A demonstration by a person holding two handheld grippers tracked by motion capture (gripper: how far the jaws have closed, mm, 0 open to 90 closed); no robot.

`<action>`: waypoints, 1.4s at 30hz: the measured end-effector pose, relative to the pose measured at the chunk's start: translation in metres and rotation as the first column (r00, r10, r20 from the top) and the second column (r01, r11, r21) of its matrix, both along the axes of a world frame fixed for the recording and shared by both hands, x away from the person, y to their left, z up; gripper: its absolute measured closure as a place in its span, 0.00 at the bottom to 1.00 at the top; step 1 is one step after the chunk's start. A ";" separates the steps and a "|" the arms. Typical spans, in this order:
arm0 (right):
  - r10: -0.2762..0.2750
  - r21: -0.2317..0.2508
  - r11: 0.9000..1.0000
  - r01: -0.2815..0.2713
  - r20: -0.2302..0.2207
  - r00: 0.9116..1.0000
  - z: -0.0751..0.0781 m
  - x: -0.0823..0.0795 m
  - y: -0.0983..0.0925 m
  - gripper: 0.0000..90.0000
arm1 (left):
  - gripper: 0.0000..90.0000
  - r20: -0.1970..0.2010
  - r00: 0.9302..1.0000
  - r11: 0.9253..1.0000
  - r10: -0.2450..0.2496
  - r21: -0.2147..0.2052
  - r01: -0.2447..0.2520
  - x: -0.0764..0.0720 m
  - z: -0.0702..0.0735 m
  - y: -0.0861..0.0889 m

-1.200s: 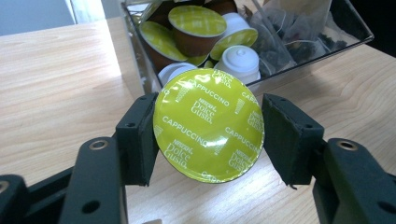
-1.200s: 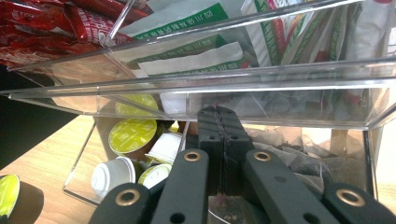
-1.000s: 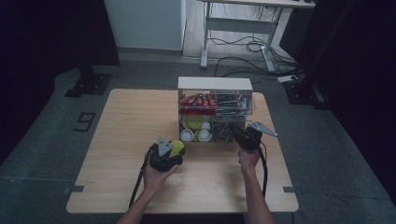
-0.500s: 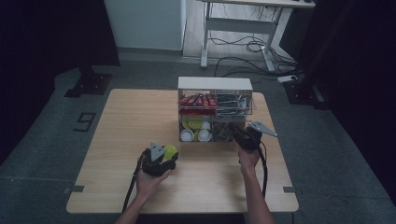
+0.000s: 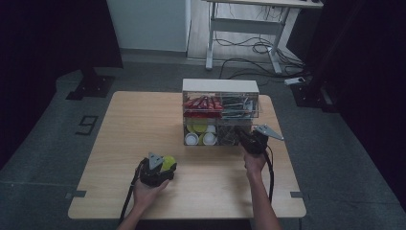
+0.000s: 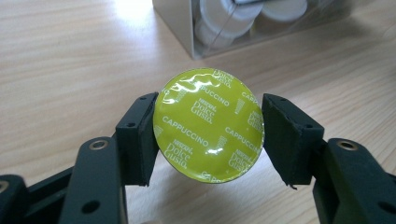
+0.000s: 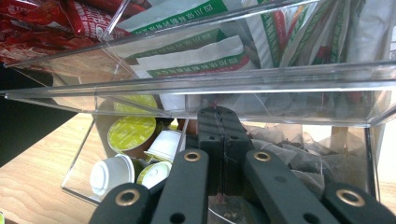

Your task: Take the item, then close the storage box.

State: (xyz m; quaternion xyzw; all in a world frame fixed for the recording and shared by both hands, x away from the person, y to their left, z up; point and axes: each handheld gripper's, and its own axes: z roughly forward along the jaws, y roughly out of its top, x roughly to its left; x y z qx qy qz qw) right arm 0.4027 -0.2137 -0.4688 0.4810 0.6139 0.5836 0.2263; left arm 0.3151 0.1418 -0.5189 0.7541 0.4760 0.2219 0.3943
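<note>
My left gripper is shut on a lime-green Dolce Gusto cappuccino capsule, its foil lid facing the camera and a black pad on each side. In the high view the left gripper holds the capsule low over the near left part of the table. My right gripper reaches into the lower front of a clear acrylic organizer. In the right gripper view the right gripper has its jaws pressed together, in front of tea bags, and I see nothing between them.
The organizer's upper tier holds red sachets and green-and-white packets. Its lower left bay holds several green and white capsules. The wooden table has bare surface left of the organizer. A desk frame and cables stand on the floor behind.
My left gripper has carried the green capsule away from the organizer, toward the near edge of the table and slightly down. The right gripper has stayed at the organizer.
</note>
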 end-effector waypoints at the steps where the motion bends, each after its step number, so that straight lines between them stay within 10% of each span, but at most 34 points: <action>1: 0.000 0.000 1.000 0.000 0.000 1.000 0.000 0.000 0.000 0.99 | 0.45 -0.008 1.000 1.000 -0.001 0.005 0.001 0.000 -0.002 0.001; 21: 0.003 0.001 1.000 -0.003 -0.004 1.000 0.000 -0.001 -0.001 0.99 | 0.35 -0.109 0.994 1.000 0.000 0.023 0.002 0.004 -0.020 0.003; 42: 0.004 -0.005 1.000 -0.004 -0.008 1.000 -0.001 -0.003 -0.002 0.99 | 0.27 -0.056 0.998 0.998 -0.019 -0.068 0.015 -0.009 0.003 0.015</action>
